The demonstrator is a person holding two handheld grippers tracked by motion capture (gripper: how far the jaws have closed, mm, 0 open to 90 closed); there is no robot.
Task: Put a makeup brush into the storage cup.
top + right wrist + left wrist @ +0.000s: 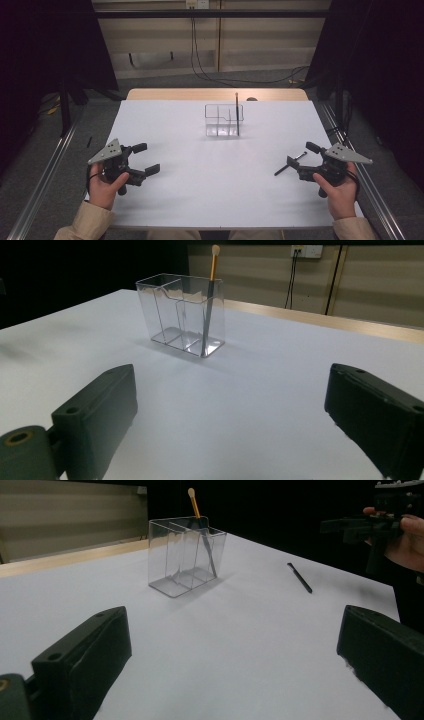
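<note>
Both tools wide open, empty: left tool (pixel 146 159) at desk's near left, right tool (pixel 298 161) near right, poised beside loose black brush (pixel 290 163) lying flat on white desk (pixel 200 170), likely next pickup. Clear three-compartment organiser (pixel 224 120) mid-desk, well apart; one brush (pixel 210 300) upright in an end compartment, others empty.

High view: above the near table (pixel 215 190) edge, facing forward and down, far off. Left gripper view: low over the table, near, facing right-forward. Right gripper view: low, near, facing left-forward. All 3 share the clear organizer (pixel 223 120) (pixel 185 555) (pixel 182 315)
</note>
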